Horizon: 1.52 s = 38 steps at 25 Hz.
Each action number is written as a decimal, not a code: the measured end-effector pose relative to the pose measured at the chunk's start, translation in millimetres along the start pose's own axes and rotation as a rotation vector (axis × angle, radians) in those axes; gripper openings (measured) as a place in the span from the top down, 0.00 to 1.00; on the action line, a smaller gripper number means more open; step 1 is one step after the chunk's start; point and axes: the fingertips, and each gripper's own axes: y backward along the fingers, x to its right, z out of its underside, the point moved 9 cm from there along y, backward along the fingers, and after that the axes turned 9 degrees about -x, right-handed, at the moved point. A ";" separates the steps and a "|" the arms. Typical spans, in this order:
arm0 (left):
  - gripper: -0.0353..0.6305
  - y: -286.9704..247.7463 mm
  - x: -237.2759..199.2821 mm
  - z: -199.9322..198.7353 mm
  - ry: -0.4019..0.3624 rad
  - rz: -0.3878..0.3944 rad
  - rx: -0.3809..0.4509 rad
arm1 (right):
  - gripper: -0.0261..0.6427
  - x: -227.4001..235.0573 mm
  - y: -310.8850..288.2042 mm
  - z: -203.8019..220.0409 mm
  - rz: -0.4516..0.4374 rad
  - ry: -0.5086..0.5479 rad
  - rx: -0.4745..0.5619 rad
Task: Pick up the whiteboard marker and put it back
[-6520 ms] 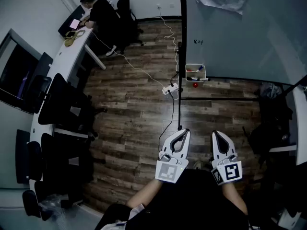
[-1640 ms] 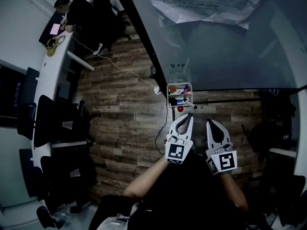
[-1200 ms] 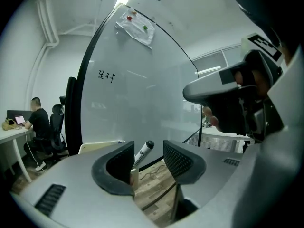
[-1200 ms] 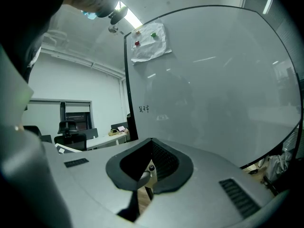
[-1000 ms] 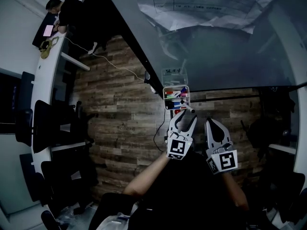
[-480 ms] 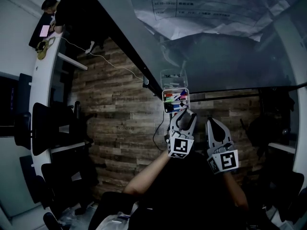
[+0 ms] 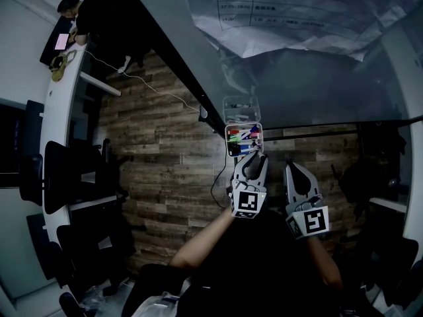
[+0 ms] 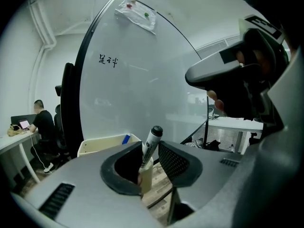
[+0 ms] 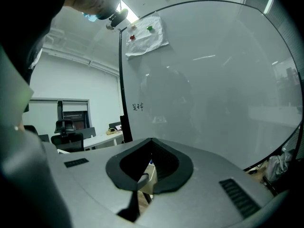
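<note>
A white-bodied whiteboard marker (image 8: pixel 151 145) with a black cap stands tilted between the jaws of my left gripper (image 8: pixel 151 159). The jaws are closing, and their pads touch the marker on both sides. In the head view the left gripper (image 7: pixel 254 161) reaches the near edge of the white pen tray (image 7: pixel 228 141), which is fixed at the whiteboard's (image 7: pixel 310 84) lower edge. The marker's dark tip (image 7: pixel 260 155) shows at the fingertips. Several coloured markers lie in the tray. My right gripper (image 7: pixel 293 170) hangs beside the left, shut and empty, just right of the tray.
Printed sheets (image 7: pixel 297 12) hang on the whiteboard. The board's dark frame post (image 7: pixel 168 55) runs down to a wood floor with a white cable (image 7: pixel 158 88). Office chairs (image 7: pixel 73 177) line a long desk at left. A person (image 7: pixel 79 18) sits at its far end.
I have come up close to the whiteboard. My left gripper has reached the tray and its jaws have narrowed around the marker. The right gripper has hardly moved.
</note>
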 end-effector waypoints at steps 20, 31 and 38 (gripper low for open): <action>0.83 16.2 -18.1 -0.8 0.066 -0.071 0.048 | 0.94 -11.7 5.8 4.3 -0.010 0.008 -0.007; 0.83 30.5 -26.7 0.6 0.075 -0.101 0.058 | 0.94 -22.7 9.8 5.0 -0.027 0.014 0.005; 0.83 48.9 -31.3 -10.8 0.087 -0.110 0.075 | 0.94 -27.3 12.2 3.3 -0.036 0.012 0.017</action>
